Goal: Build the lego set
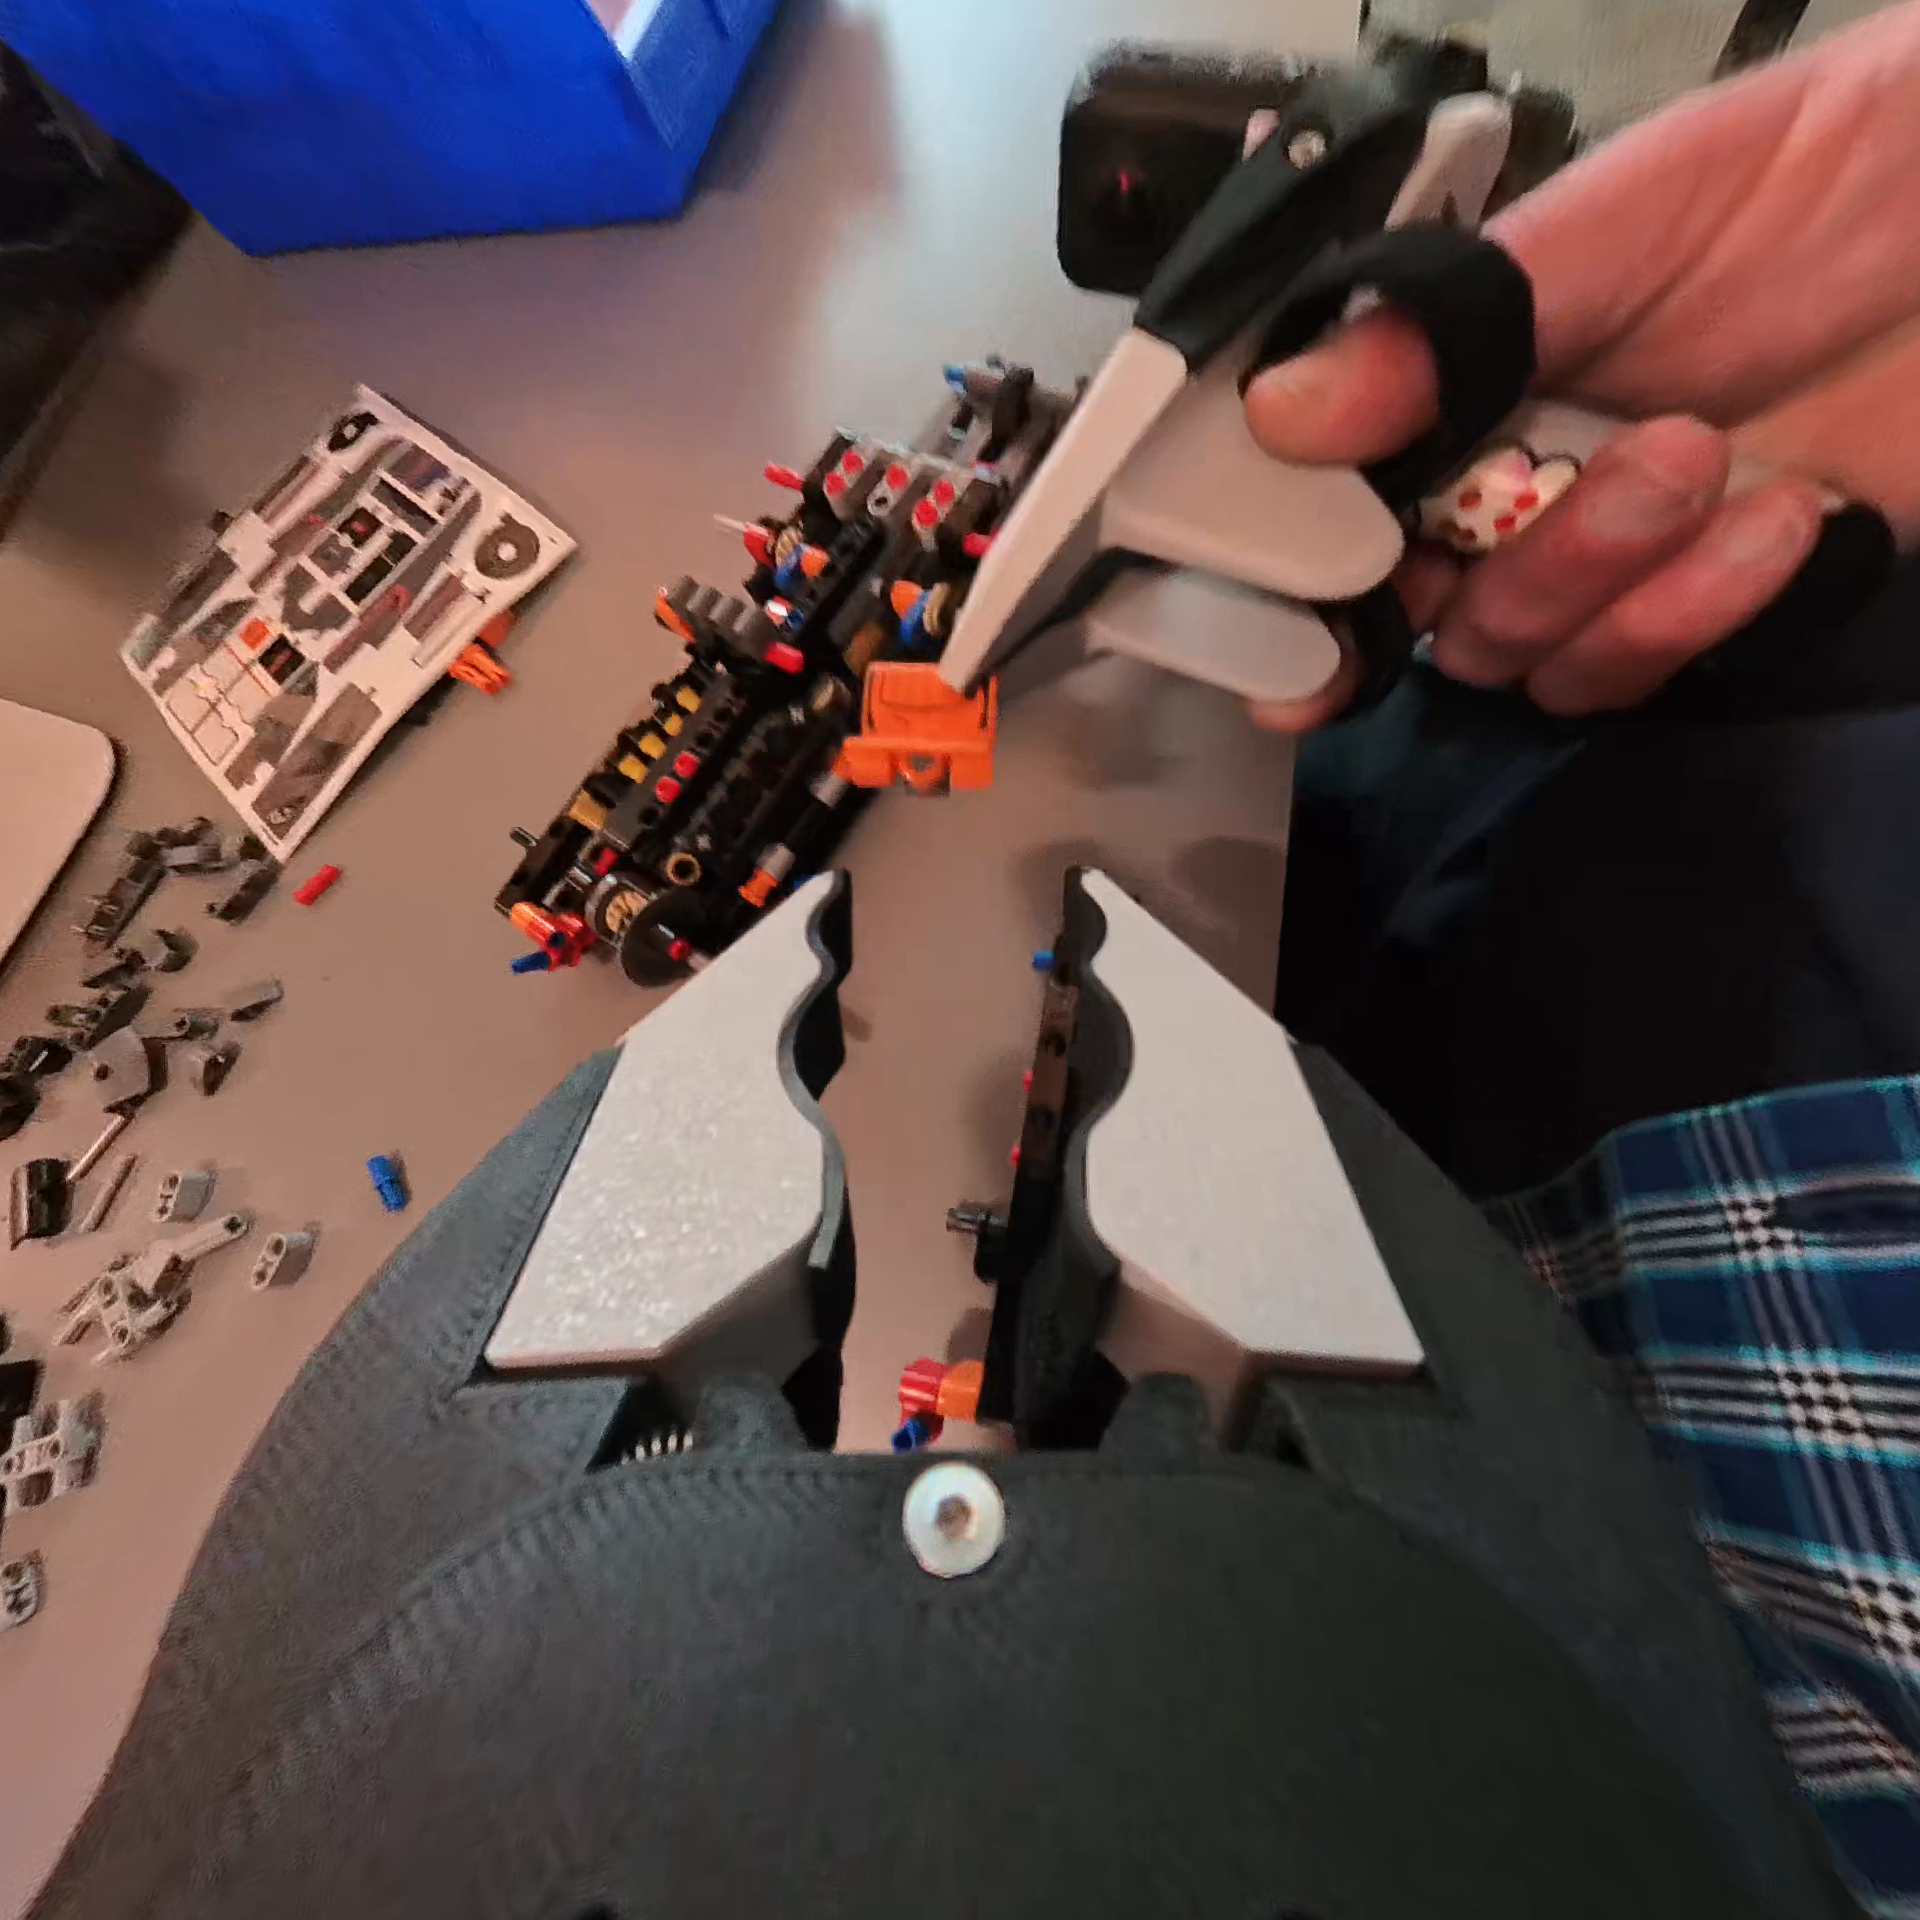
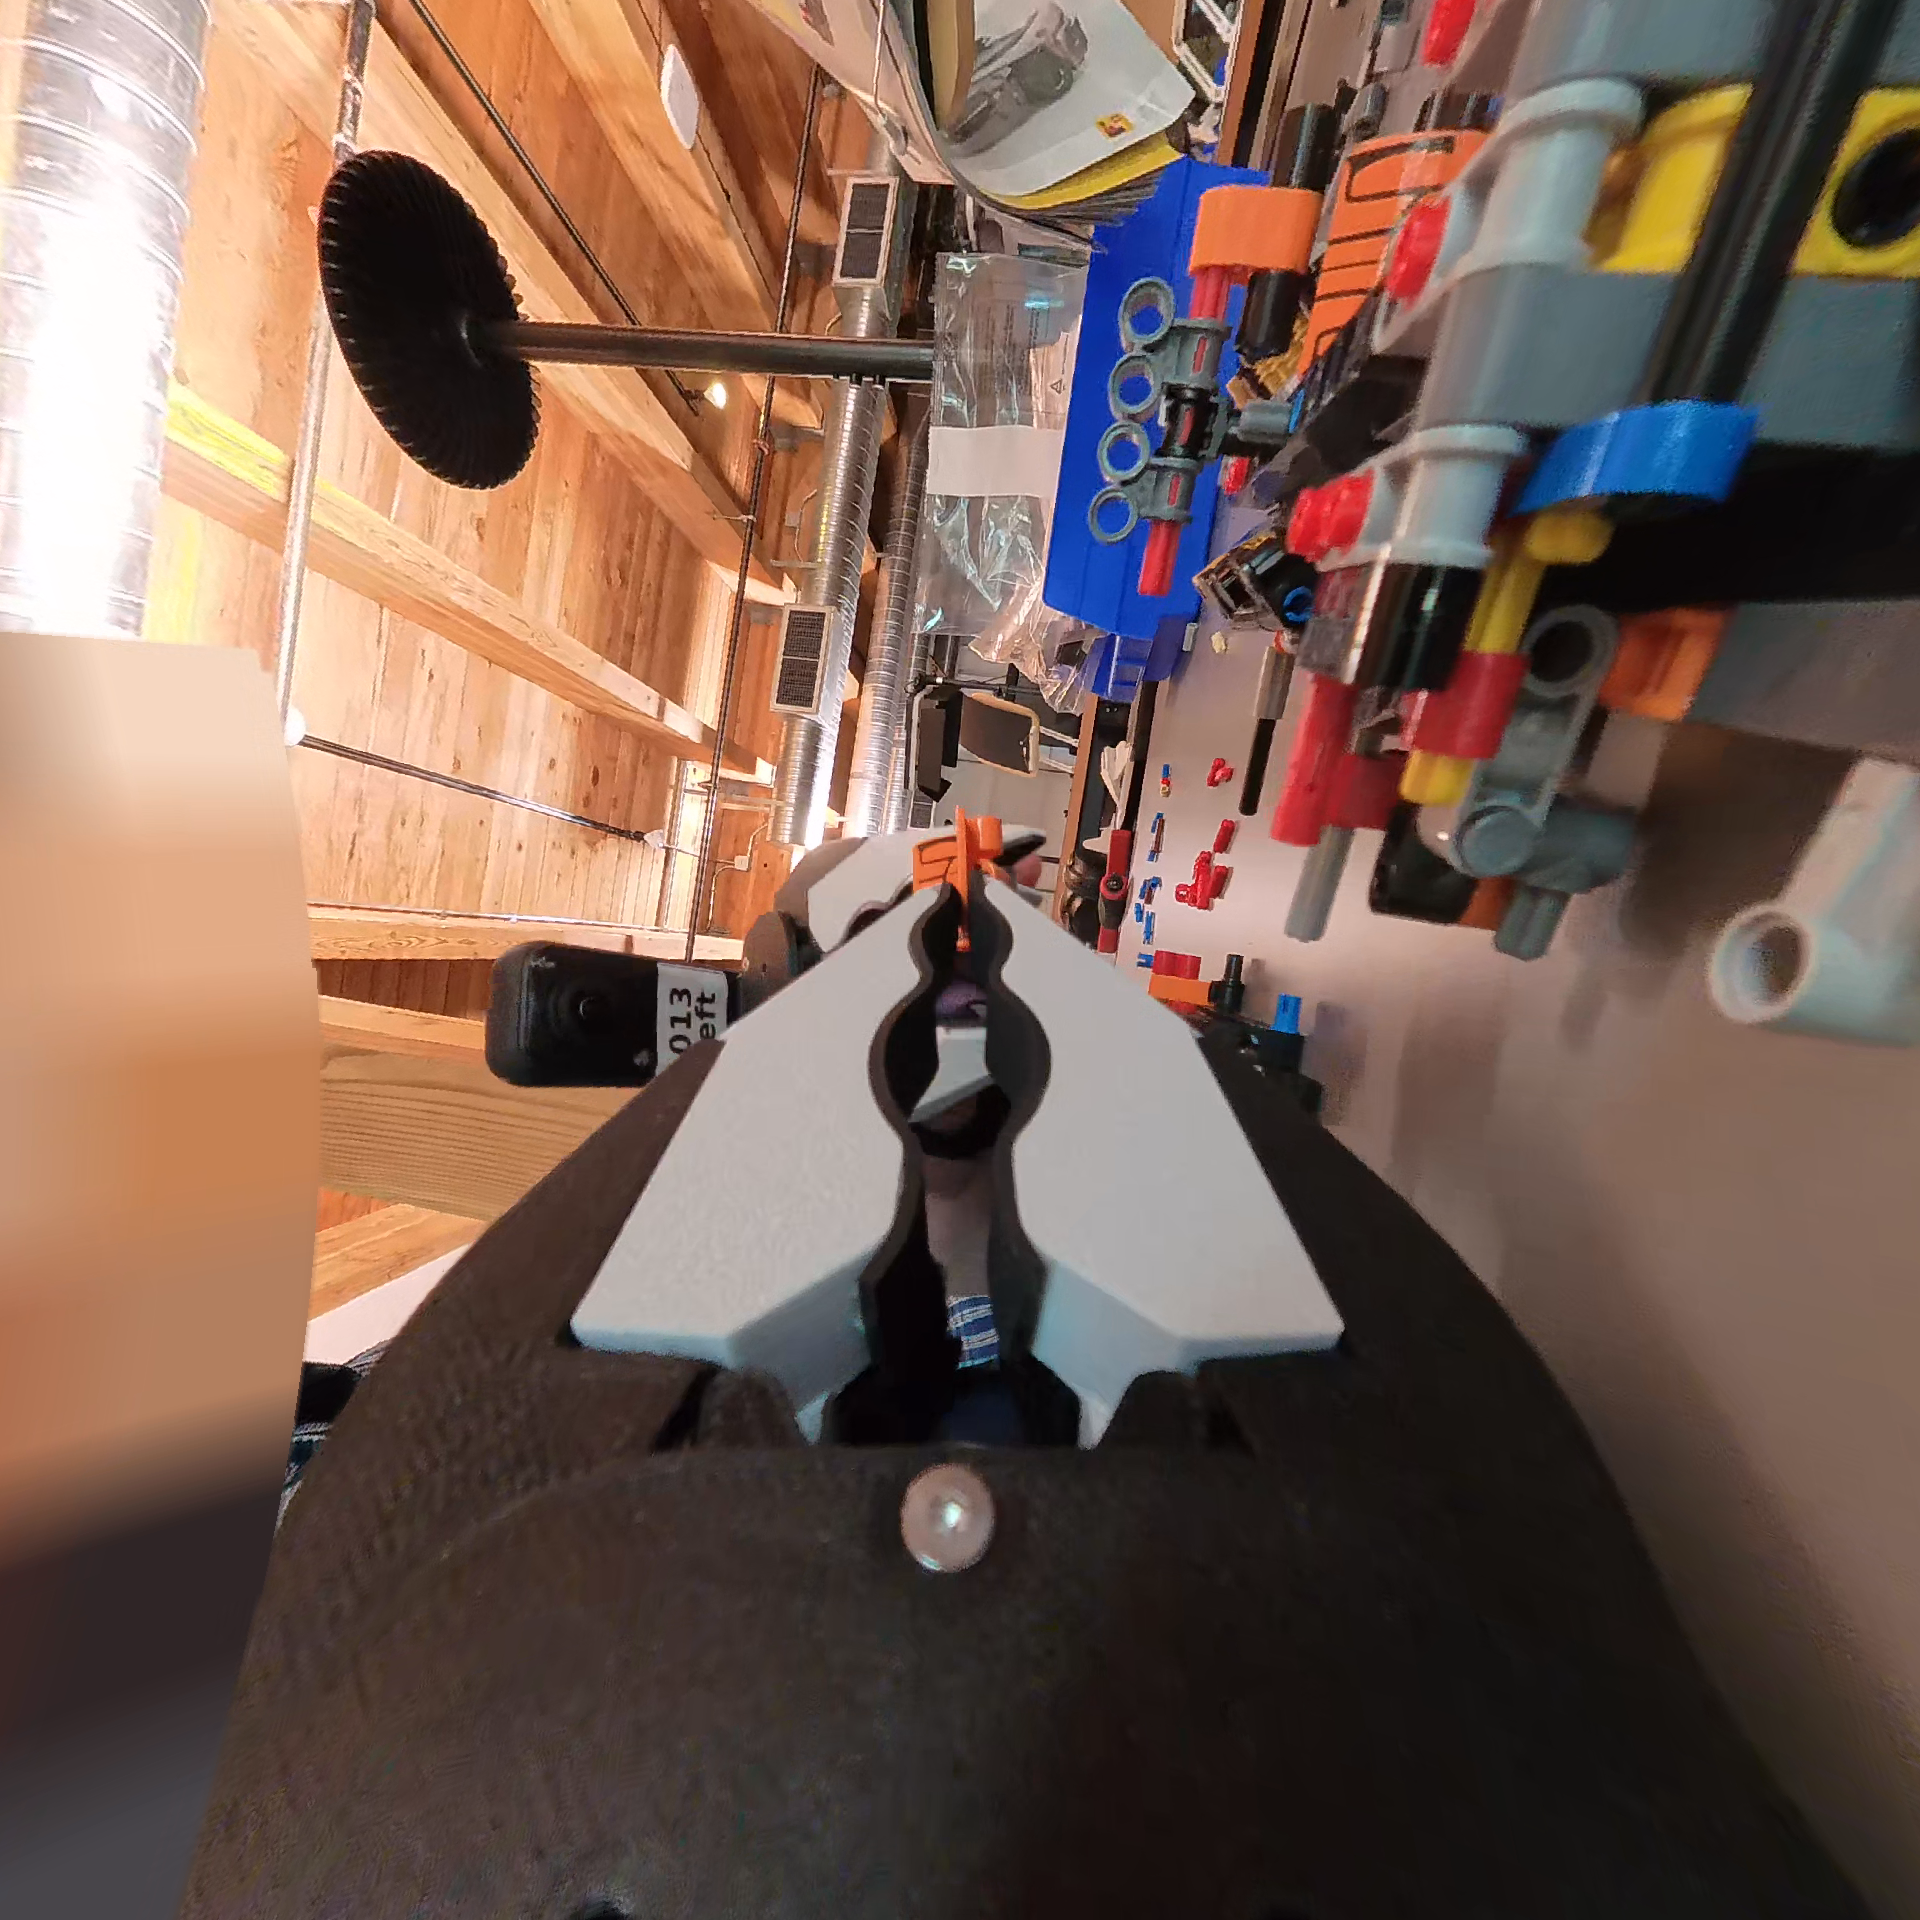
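Orange lego panel (image 1: 920, 727) is clamped at the tips of the right gripper (image 1: 966, 681), held beside the lego chassis (image 1: 748, 727) on the grey bench (image 1: 623, 353). Left gripper (image 1: 951, 904) is spread open, with a black beam (image 1: 1044, 1122) against one finger.

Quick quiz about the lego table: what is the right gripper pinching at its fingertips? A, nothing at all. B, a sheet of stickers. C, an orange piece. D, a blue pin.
C: the right gripper is shut on the orange piece at its tips, beside the long black lego model; the right wrist view shows the same orange piece clamped between its closed fingers.
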Tool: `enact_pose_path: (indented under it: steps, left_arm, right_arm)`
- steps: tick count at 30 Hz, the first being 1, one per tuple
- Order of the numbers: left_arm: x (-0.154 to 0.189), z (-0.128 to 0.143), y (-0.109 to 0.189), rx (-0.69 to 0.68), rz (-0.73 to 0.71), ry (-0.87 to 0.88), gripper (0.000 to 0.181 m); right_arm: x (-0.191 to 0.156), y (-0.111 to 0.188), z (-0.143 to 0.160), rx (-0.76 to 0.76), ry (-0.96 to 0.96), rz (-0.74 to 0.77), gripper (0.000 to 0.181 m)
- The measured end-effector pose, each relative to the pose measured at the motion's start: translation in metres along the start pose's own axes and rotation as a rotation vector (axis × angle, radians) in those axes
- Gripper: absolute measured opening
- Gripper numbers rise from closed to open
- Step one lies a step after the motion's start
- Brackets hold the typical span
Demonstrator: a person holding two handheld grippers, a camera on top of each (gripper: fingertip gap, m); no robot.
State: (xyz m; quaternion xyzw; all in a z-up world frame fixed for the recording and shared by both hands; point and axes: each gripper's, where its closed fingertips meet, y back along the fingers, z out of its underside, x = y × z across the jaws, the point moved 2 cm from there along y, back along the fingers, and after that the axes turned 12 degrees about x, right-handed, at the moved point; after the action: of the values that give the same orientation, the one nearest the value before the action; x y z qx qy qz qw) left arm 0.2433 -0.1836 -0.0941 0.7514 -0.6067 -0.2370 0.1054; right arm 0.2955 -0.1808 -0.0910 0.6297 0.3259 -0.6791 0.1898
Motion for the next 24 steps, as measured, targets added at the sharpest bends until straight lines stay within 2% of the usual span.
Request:
enact_pose_path:
  steps: [7, 15, 20, 24]
  left_arm:
    - [-0.002, -0.018, -0.003, 0.091, -0.002, -0.003, 0.025]
    - [-0.003, -0.019, 0.0, 0.107, 0.035, 0.021, 0.024]
    - [-0.001, -0.012, 0.002, 0.008, 0.068, -0.082, 0.024]
    - [0.002, -0.01, 0.003, -0.066, 0.103, -0.171, 0.024]
  right_arm:
    - [-0.003, -0.001, 0.006, -0.032, -0.007, -0.02, 0.0]
    - [-0.006, -0.002, 0.009, -0.053, 0.037, -0.024, 0.0]
    - [-0.009, 0.001, 0.0, -0.057, 0.191, 0.009, 0.008]
    - [-0.012, 0.0, 0.009, -0.171, 0.36, 0.04, 0.012]
